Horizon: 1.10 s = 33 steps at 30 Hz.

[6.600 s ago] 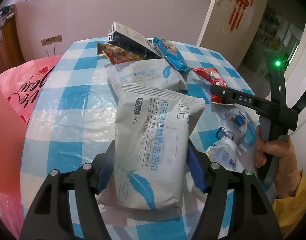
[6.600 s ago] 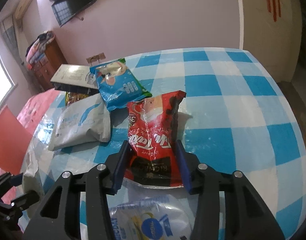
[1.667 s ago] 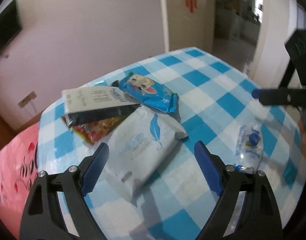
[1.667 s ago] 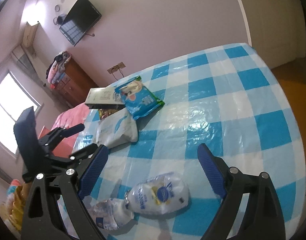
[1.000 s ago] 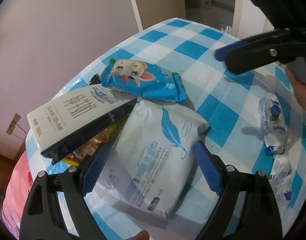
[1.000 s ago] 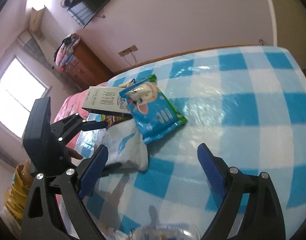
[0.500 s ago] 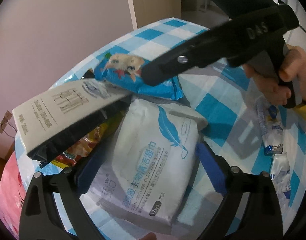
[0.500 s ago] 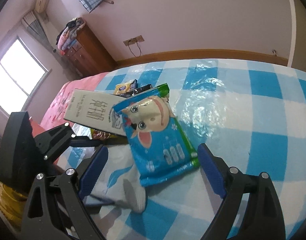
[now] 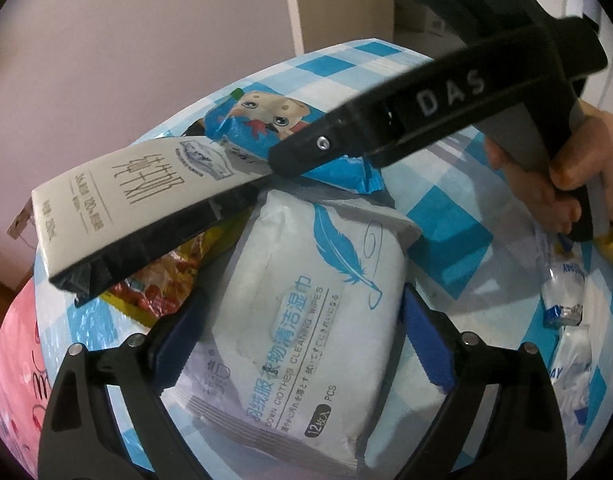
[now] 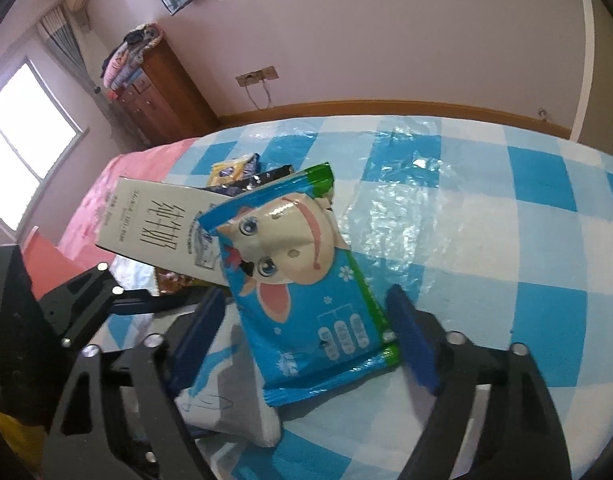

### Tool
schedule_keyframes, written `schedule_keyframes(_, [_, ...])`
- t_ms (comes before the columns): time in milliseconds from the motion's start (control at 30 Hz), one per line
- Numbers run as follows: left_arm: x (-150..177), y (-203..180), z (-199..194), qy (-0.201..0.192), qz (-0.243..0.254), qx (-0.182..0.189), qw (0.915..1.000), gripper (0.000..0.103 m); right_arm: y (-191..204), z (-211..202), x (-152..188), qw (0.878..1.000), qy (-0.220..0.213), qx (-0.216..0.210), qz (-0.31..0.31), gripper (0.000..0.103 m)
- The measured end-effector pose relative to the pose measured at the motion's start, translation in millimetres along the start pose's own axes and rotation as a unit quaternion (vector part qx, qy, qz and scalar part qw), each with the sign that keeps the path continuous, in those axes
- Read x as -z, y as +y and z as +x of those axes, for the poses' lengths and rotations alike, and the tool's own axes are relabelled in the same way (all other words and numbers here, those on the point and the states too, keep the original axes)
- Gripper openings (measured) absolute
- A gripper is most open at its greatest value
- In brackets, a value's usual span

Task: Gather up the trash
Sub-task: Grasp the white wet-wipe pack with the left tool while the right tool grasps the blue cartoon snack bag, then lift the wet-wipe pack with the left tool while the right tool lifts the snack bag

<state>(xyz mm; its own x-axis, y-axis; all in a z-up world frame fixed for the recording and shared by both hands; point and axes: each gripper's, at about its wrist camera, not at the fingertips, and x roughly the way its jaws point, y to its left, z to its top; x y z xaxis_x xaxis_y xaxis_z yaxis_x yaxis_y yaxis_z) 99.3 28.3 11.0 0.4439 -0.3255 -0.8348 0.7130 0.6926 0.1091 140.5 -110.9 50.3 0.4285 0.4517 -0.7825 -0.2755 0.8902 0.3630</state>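
Note:
A white wipes pack with a blue feather lies flat on the checked table. My left gripper straddles it, its jaws closing, and the blue pads sit at the pack's sides without clearly pressing. A blue cartoon-cow snack pack rests on the wipes pack's far end. My right gripper has the snack pack between its closing jaws; a gap shows at the left pad. One right finger crosses the left wrist view, over the snack pack.
A cream and black carton leans over a red-yellow wrapper left of the wipes. Crushed plastic bottles lie at the right. A pink bag sits beyond the table's left edge. A dark wrapper lies behind the carton.
My right gripper has swung in over the blue snack pack and its jaws have narrowed around it. My left gripper stays astride the white wipes pack, slightly rolled.

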Motion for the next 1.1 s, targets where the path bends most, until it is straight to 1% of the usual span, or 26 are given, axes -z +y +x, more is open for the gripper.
schedule_keyframes(100, [3,0,-3,-0.001,-0.019,-0.006,0.9998,0.088,0,-2,3,1.0,0.0,0.001,-0.003,0.073])
schedule_keyframes(167, [6,1,-4,-0.001,-0.033,-0.009,0.9994,0.087,2,-2,5,1.0,0.004,0.012,-0.011,0.07])
schedule_keyframes(233, [10,1,-7,-0.004,-0.043,-0.011,0.999,0.086,4,-4,6,0.999,0.005,0.026,-0.02,0.062])
schedule_keyframes(300, [15,1,-11,-0.006,-0.06,-0.014,0.9981,0.085,4,-6,9,0.999,0.007,0.03,-0.021,0.06])
schedule_keyframes(467, [29,2,-21,-0.009,-0.088,-0.019,0.9959,0.084,5,-13,19,0.999,0.009,0.041,-0.026,0.057])
schedule_keyframes(633, [44,7,-35,-0.014,-0.114,-0.018,0.9932,0.083,1,-25,31,0.999,0.007,0.042,-0.011,0.055])
schedule_keyframes(867, [62,4,-54,-0.026,-0.147,-0.017,0.9887,0.083,-5,-46,50,0.999,-0.004,0.033,0.021,0.054])
schedule_keyframes(1100, [73,-3,-60,-0.042,-0.179,-0.018,0.9828,0.083,-4,-62,78,0.998,-0.022,0.014,0.062,0.054])
